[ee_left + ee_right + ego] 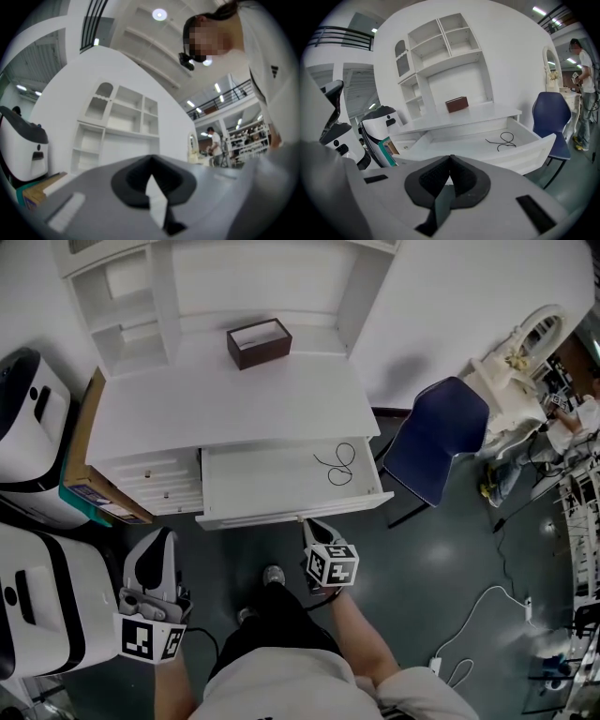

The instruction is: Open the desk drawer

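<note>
The white desk [225, 404] has its wide drawer [281, 508] pulled out, with a thin black cord [339, 465] lying inside. From the right gripper view the open drawer [534, 150] and its cord [502, 140] lie ahead and below. My right gripper [310, 531] hangs just in front of the drawer's front panel, apart from it, jaws shut with nothing between them [449, 176]. My left gripper [153, 563] stays low at the left, away from the desk, pointing slightly upward; its jaws [151, 171] are shut and hold nothing.
A brown box [259, 342] sits on the desktop below white shelves [131, 306]. A blue chair [436, 437] stands right of the desk. White and black machines [33, 427] and a cardboard box [84, 465] stand at the left. A white cable [478, 615] lies on the floor.
</note>
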### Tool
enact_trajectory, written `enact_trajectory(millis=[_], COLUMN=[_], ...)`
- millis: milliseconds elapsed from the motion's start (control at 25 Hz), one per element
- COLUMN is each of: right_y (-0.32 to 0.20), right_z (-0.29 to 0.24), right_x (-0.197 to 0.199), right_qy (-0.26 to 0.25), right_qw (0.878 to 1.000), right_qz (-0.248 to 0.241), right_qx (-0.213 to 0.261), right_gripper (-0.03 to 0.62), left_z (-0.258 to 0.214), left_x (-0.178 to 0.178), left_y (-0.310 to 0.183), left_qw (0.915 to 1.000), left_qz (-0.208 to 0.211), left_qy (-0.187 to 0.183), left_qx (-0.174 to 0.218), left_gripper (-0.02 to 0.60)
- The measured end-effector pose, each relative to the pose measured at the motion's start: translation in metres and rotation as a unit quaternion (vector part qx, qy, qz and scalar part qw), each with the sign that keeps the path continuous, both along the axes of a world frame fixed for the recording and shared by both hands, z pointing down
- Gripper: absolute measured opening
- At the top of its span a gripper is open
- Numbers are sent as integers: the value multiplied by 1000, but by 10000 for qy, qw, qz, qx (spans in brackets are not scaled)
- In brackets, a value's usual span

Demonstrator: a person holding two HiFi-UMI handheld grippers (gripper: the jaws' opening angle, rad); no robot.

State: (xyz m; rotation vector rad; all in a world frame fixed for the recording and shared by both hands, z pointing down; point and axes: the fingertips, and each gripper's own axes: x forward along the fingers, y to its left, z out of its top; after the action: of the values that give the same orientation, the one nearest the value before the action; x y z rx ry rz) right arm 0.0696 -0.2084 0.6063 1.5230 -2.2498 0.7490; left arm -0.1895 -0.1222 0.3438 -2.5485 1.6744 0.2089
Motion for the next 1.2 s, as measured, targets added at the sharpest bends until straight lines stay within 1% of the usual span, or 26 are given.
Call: enact_trajectory(millis=[240, 480, 680, 880, 1200], right_y=[4, 12, 22, 35, 54], right_z=[-57, -112, -153, -191, -242], right_x=[-5, -11, -20, -28, -36], right_qy=[22, 120, 258, 377, 394], right_qw=[9980, 9915, 9829, 9716, 9553], right_qz=[-63, -192, -372, -556, -637], right_qx=[623, 1283, 1787, 2268, 2859], right_gripper=[2, 2, 2, 1, 0], left_z=[-7, -12, -18, -24, -35], left_x=[-1, 1, 4, 5, 3], left_y=[0, 0, 1, 3, 10], left_qw=[9999, 9997, 9995, 9993, 9989], left_qz=[67, 145, 182, 193, 173], left_qy=[-10, -38, -37, -6, 36], left_qx=[101, 170, 251, 332, 432], left_gripper=[6, 6, 6, 6, 6])
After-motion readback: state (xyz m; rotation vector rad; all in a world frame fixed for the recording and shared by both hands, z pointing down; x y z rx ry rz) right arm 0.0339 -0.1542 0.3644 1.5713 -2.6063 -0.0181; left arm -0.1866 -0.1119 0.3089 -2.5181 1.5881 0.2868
